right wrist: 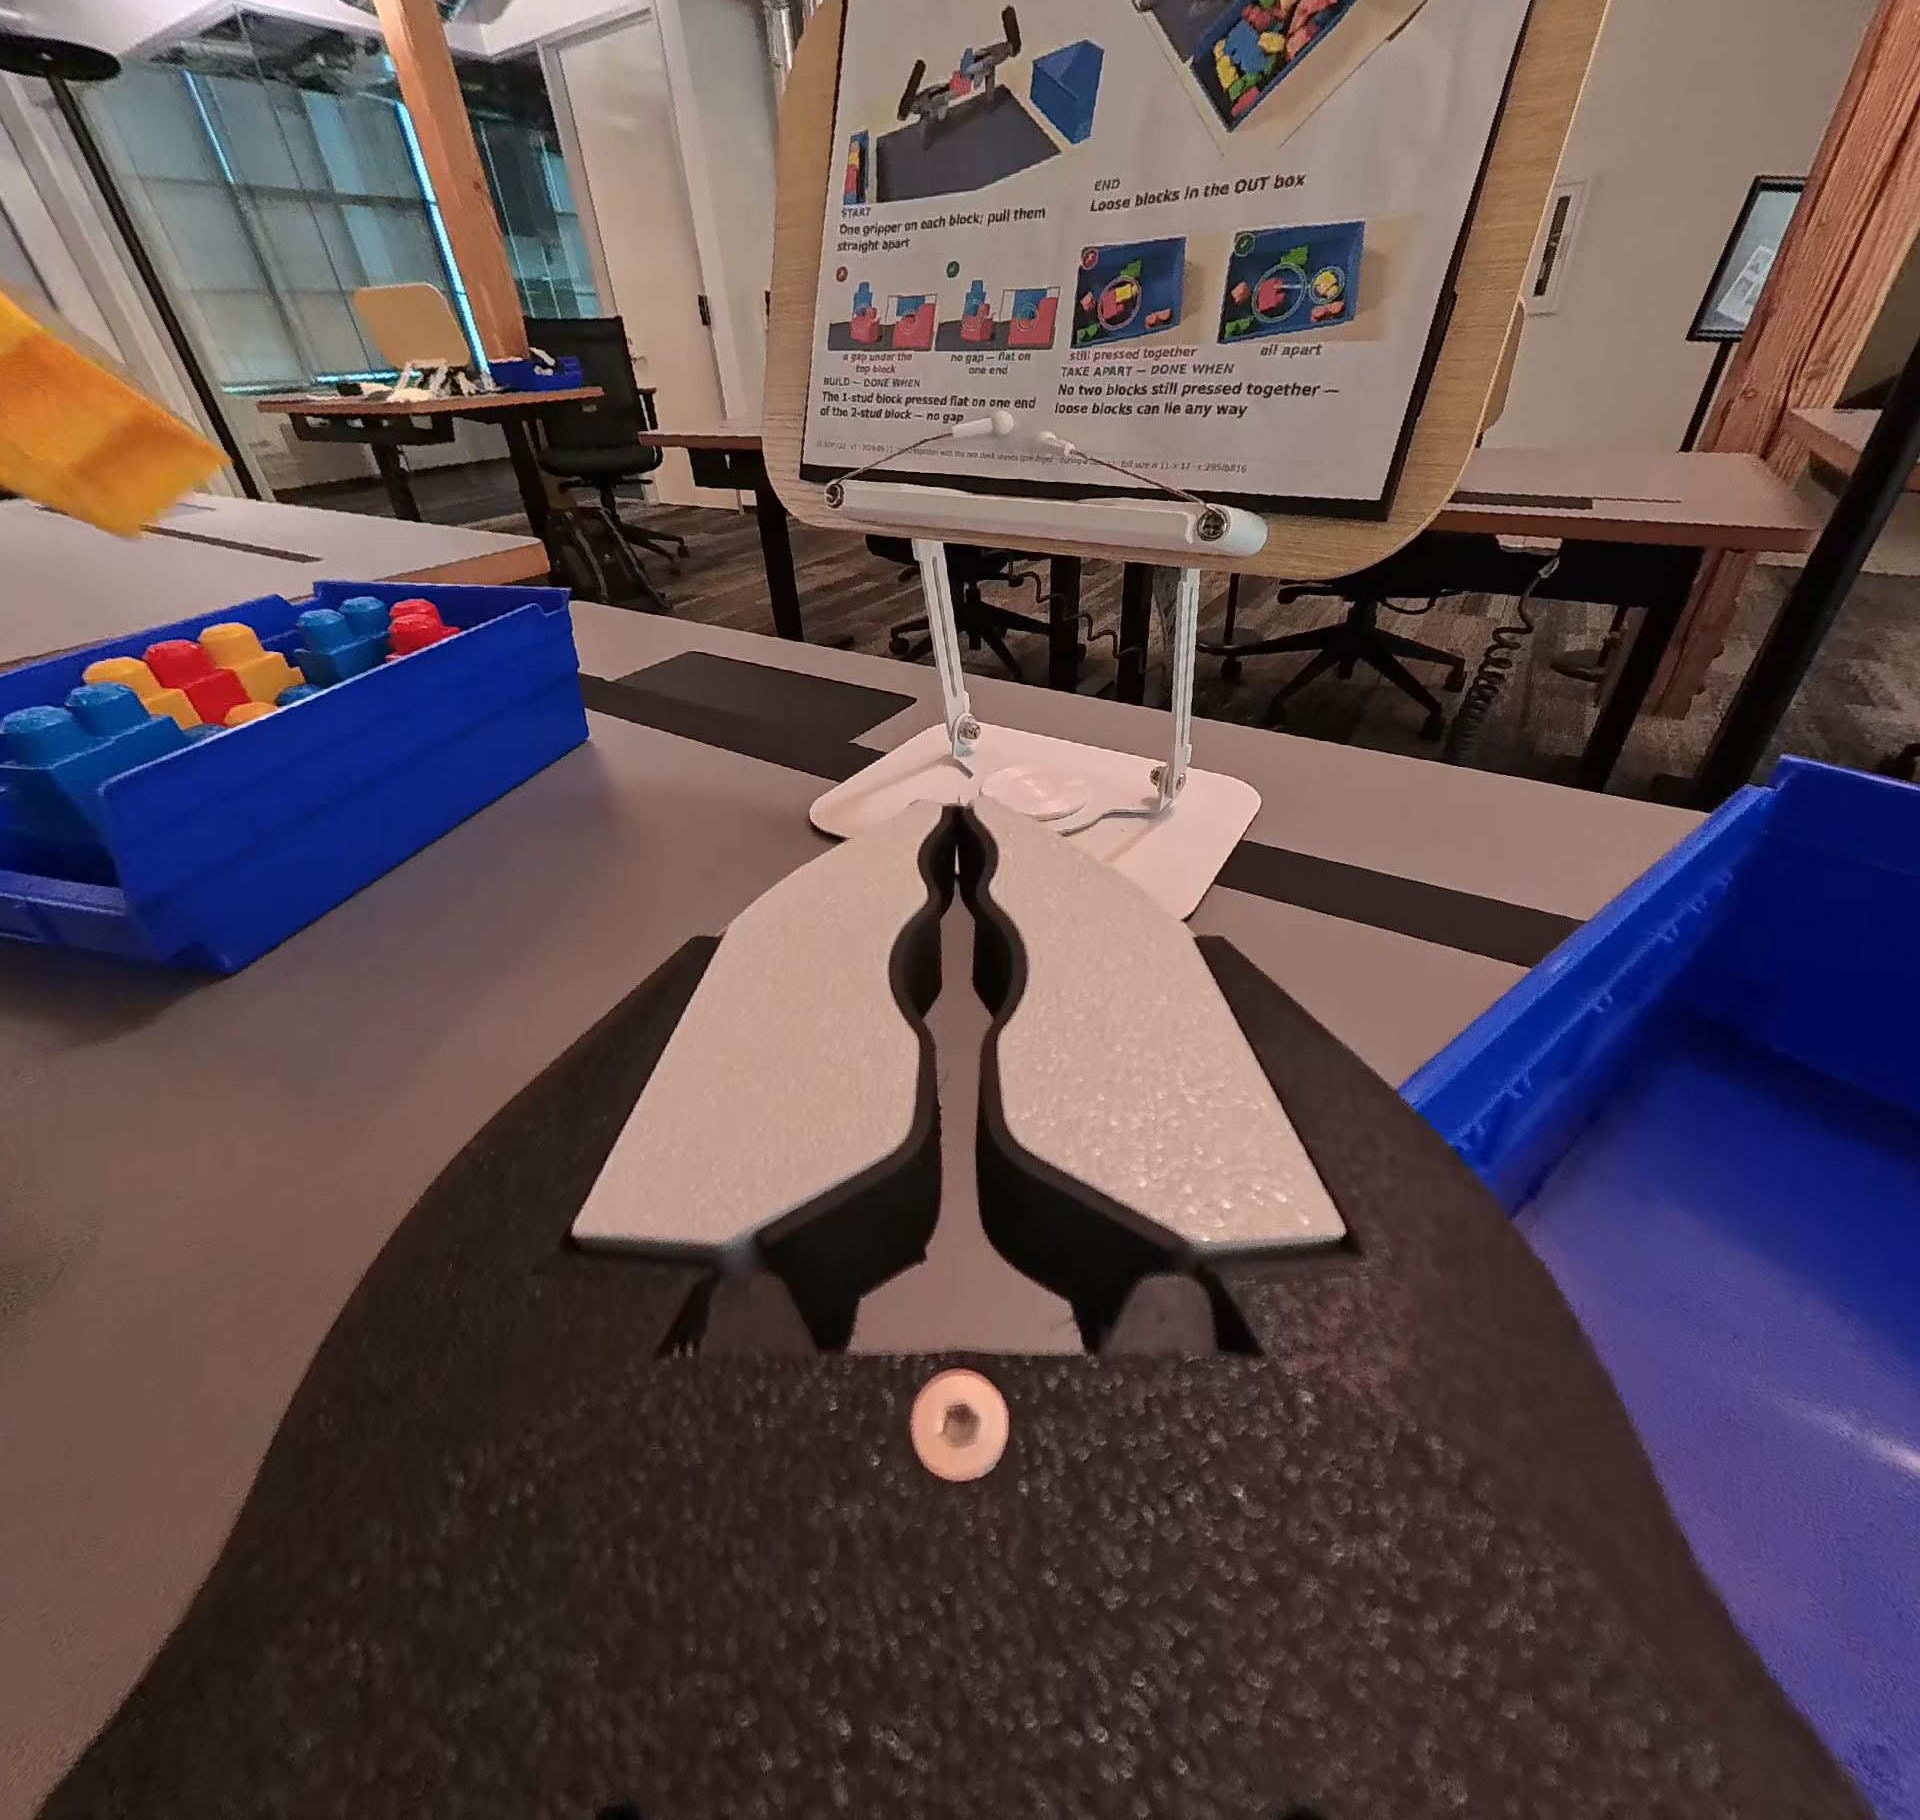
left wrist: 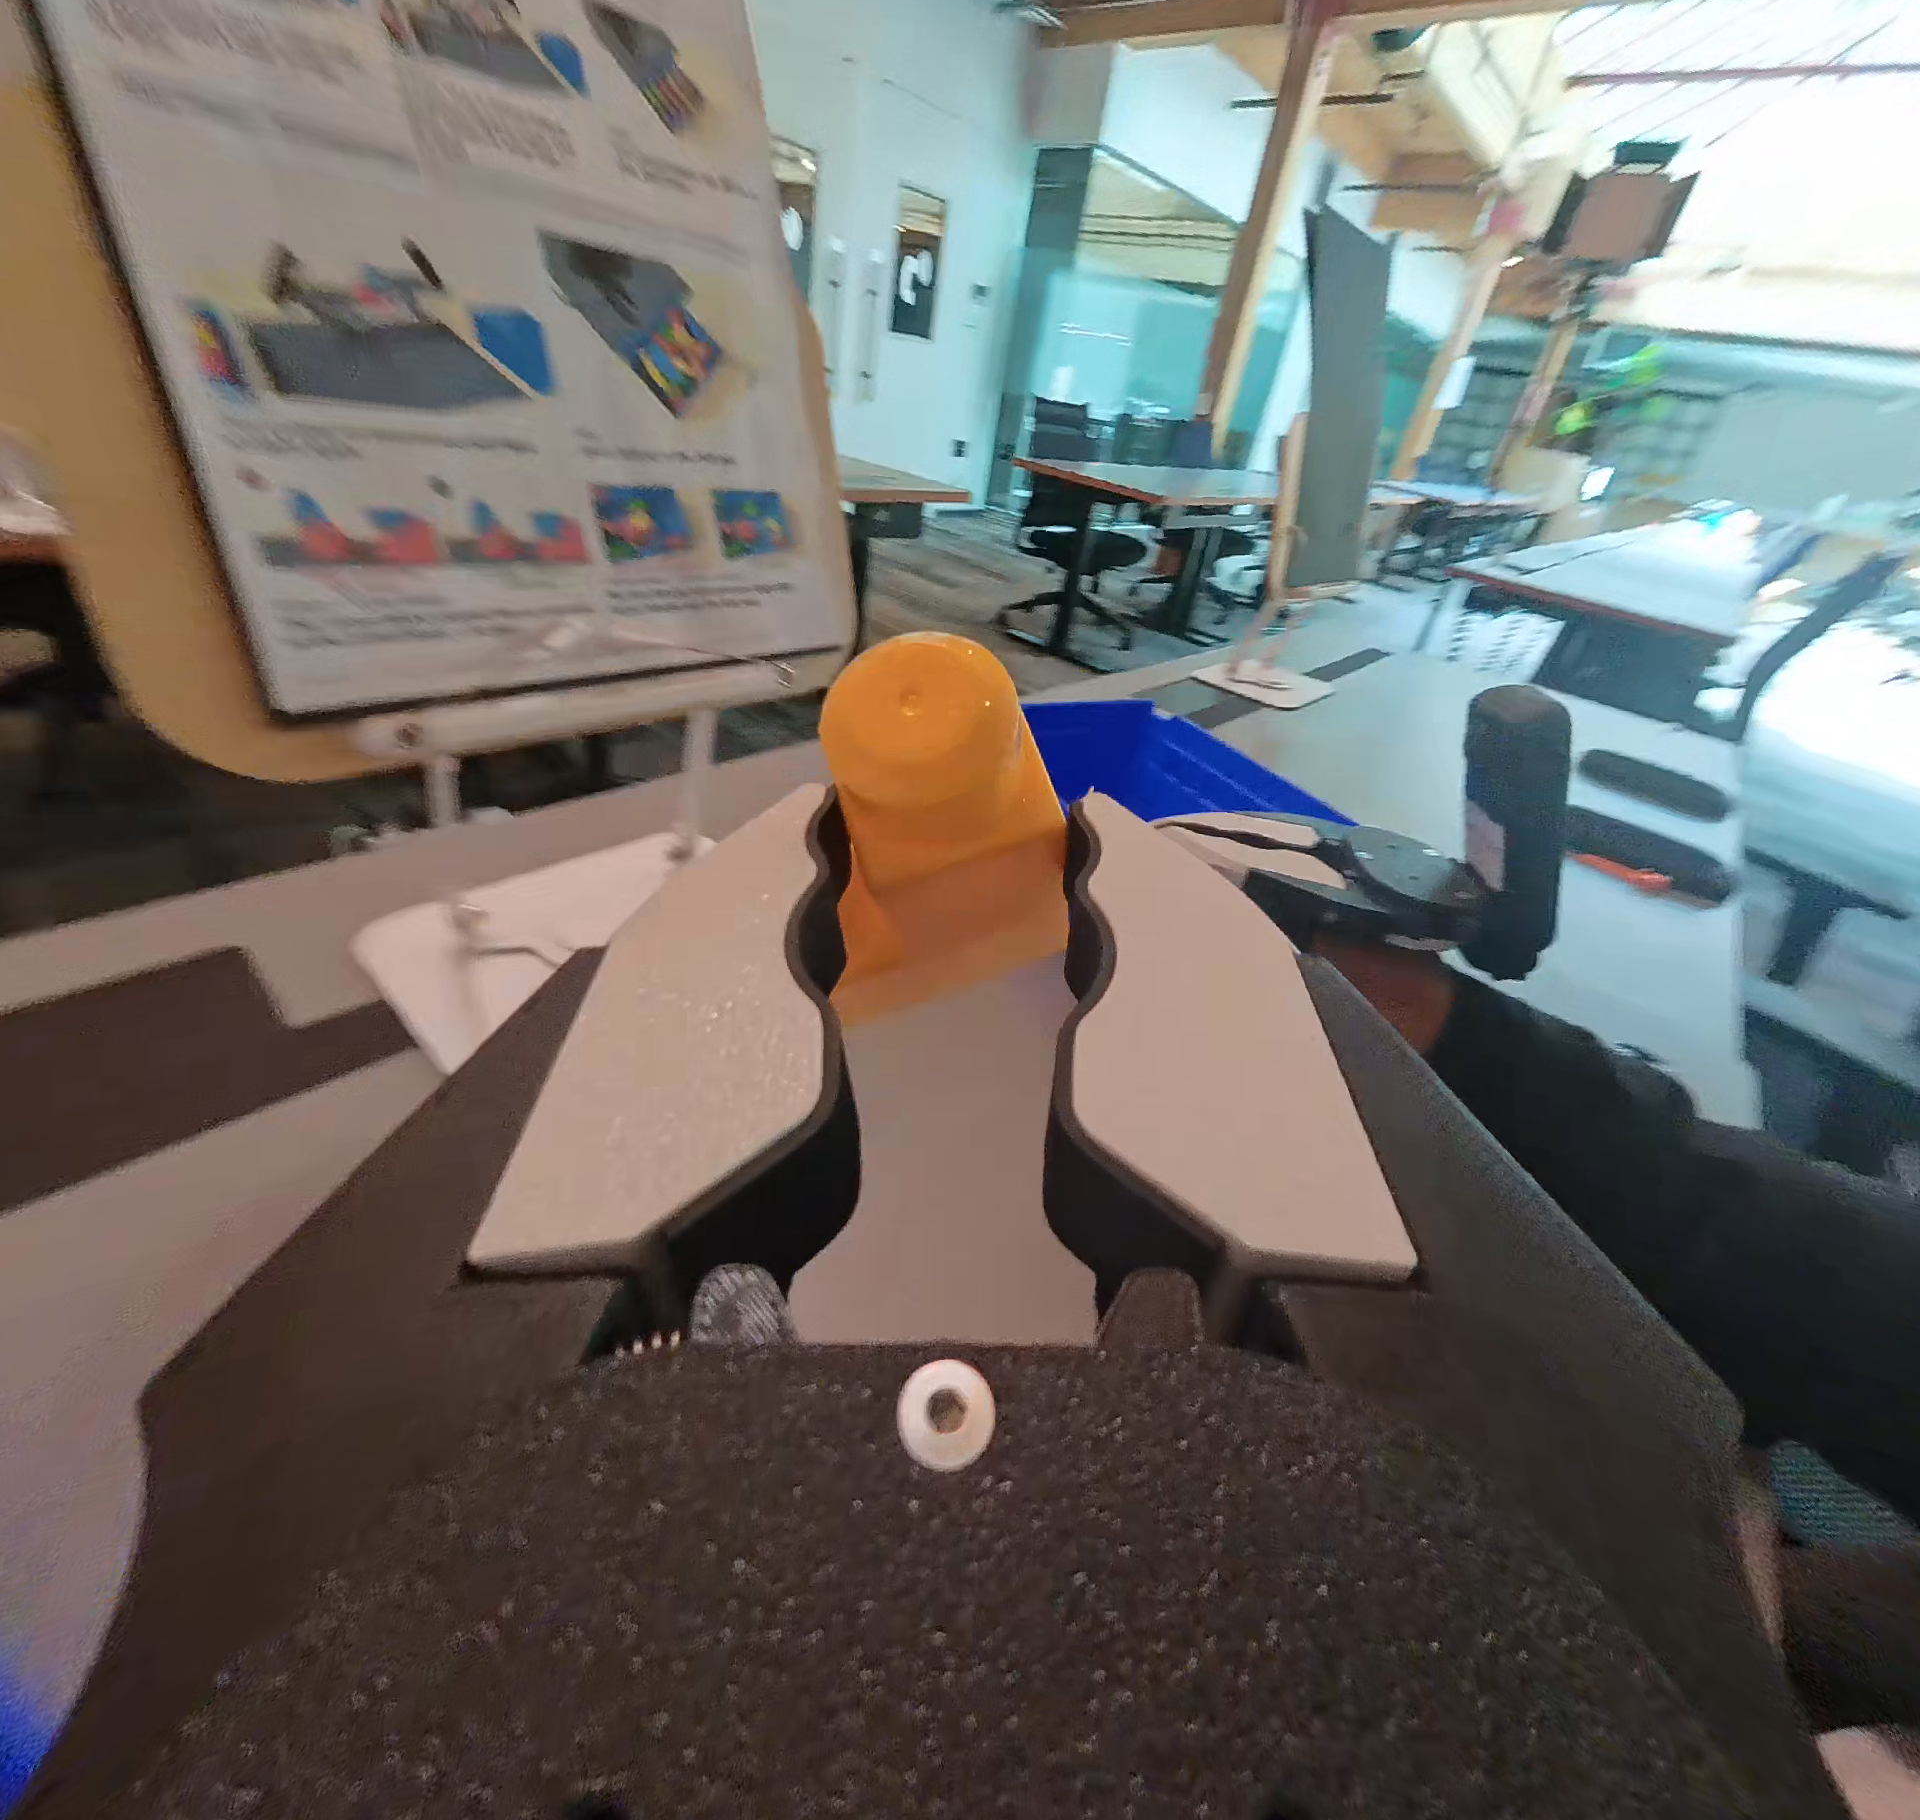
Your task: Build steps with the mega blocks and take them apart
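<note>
In the left wrist view my left gripper (left wrist: pixel 951 820) is shut on an orange-yellow mega block (left wrist: pixel 935 814) and holds it above the grey table, stud pointing forward. The same block shows blurred at the left edge of the right wrist view (right wrist: pixel 83 430). My right gripper (right wrist: pixel 958 820) is shut and empty, low over the table; it also shows in the left wrist view (left wrist: pixel 1351 871), to the right of the block. A blue bin (right wrist: pixel 343 814) at the left holds several blue, yellow and red blocks (right wrist: pixel 218 669). A second blue bin (right wrist: pixel 1662 1095) at the right looks empty.
An instruction board on a white stand (right wrist: pixel 1039 794) rises at the table's far side, straight ahead of the right gripper. Black mat strips (right wrist: pixel 758 700) lie on the grey table (right wrist: pixel 416 1095). Desks and office chairs stand beyond the table. Tip to tip, the grippers are about 25 cm apart.
</note>
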Demonstrator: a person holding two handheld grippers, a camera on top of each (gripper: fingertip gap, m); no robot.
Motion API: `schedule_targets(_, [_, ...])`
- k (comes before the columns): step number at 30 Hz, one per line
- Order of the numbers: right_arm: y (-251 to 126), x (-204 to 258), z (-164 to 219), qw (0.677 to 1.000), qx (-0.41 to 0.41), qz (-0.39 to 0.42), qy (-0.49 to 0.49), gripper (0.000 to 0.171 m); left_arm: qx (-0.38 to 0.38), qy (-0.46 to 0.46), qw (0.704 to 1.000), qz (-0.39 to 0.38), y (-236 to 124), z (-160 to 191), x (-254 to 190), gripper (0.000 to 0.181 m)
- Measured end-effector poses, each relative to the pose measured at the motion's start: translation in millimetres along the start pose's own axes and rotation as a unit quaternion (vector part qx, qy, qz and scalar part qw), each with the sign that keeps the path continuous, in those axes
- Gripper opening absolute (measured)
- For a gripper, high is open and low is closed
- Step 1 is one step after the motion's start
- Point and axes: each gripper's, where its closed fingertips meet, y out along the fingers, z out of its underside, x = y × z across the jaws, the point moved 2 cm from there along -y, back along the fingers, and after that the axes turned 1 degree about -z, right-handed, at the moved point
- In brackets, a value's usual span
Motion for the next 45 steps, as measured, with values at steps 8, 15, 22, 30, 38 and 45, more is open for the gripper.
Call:
schedule_targets(8, [4,20,6,0.998,0.001,-0.032,-0.063,0.002,0.009,-0.158,0.981,0.11,55,83,1,0.04])
schedule_targets(15, [16,70,34,0.978,0.078,-0.117,-0.154,0.044,0.015,-0.173,0.977,0.121,58,119,7,0.04])
schedule_targets(22, [23,95,57,0.958,0.13,-0.142,-0.212,0.083,0.04,-0.13,0.984,0.114,61,130,0,0.04])
schedule_targets(30, [28,115,70,0.945,0.152,-0.129,-0.26,0.04,0.064,-0.075,0.987,0.129,69,142,-32,0.039])
schedule_targets(38, [28,108,70,0.941,0.178,-0.104,-0.268,0.037,0.024,-0.064,0.992,0.105,63,122,-28,0.038])
schedule_targets(45, [27,97,63,0.962,0.158,-0.11,-0.194,0.037,-0.042,-0.072,0.995,0.059,37,80,12,0.038])
